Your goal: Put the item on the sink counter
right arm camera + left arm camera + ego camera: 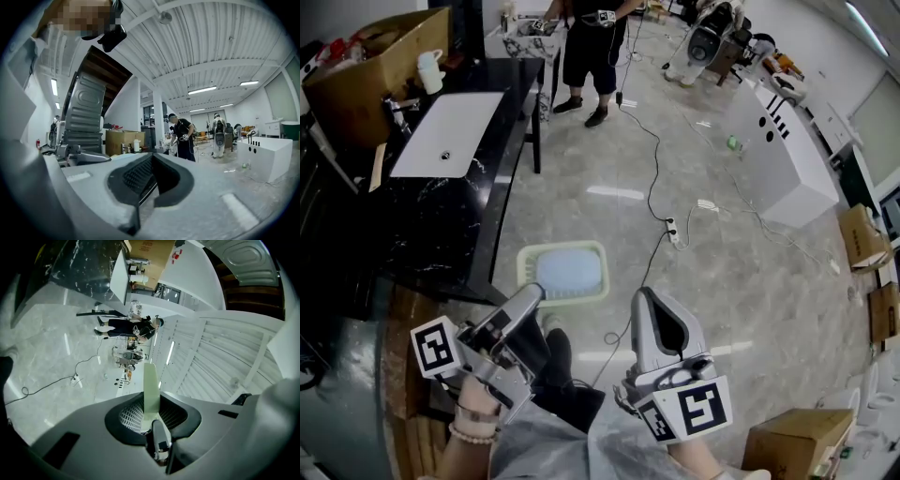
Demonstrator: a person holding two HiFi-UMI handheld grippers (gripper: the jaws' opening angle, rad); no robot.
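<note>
Head view shows us the black marble sink counter [431,225] to our left. The pale green rectangular plastic basin [567,272] is not there yet. It hangs over the floor, its rim pinched by our left gripper [529,296] for carrying. Our right gripper [649,300] is closed and empty, kept clear.

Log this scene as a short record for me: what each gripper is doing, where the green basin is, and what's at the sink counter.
left gripper: jaws closed on the rim of the pale green basin
right gripper: jaws together, nothing between them
basin position: off the counter, beyond its front edge
sink counter: black, with a white sink set in it
at the counter's far end: cardboard box, white jug
background: person standing past the counter
</note>
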